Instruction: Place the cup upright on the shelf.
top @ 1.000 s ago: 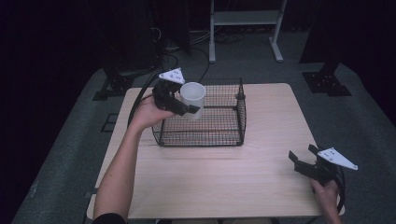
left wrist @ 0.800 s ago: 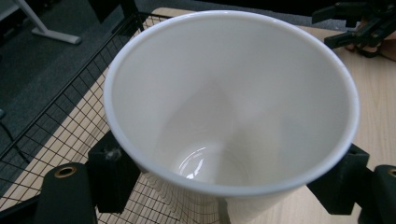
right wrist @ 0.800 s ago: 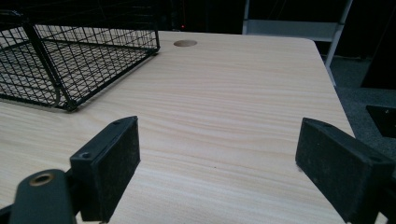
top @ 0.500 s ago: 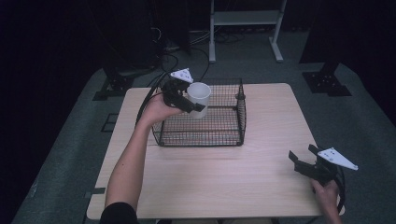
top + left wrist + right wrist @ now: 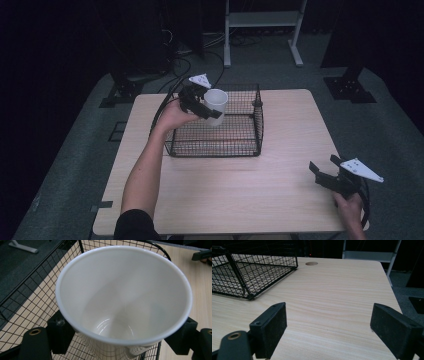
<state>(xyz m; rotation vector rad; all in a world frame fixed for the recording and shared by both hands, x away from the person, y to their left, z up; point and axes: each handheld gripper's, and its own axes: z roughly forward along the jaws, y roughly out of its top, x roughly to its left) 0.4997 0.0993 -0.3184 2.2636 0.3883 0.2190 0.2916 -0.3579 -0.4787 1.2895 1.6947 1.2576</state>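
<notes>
We hold 2 grippers over a pale wooden counter (image 5: 240, 200). Our left gripper (image 5: 200, 102) has its jaws pinching a white cup (image 5: 216, 106), gripping it on both sides below the rim. The cup is upright, open mouth up and empty, above the near-left part of a black wire basket (image 5: 245, 145). Our right gripper (image 5: 330, 175) rests low at the counter's right edge, well apart from the basket, jaws spread wide around nothing.
</notes>
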